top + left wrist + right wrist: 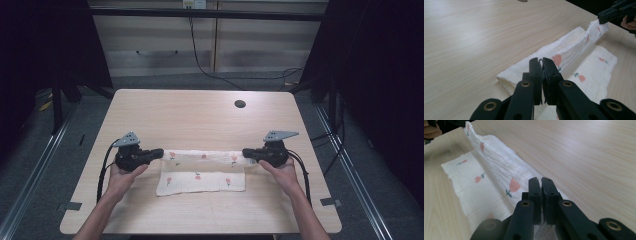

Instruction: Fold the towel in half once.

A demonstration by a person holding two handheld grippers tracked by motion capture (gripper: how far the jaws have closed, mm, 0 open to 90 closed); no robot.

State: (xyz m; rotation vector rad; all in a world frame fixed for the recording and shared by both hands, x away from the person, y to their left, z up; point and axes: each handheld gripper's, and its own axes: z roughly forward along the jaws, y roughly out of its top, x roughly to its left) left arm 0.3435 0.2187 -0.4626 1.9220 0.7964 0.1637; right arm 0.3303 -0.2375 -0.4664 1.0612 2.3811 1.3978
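Over the near half of the table, both tongs are clamped tight on the flowered cloth. Left gripper and right gripper each pinch one end of its raised edge.

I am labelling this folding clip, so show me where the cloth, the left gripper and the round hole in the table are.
cloth [200, 181]: high view, on its flat lower layer.
left gripper [159, 152]: high view, midway between its fingertips at the cloth's left end.
round hole [240, 104]: high view, at the hole's dark centre.
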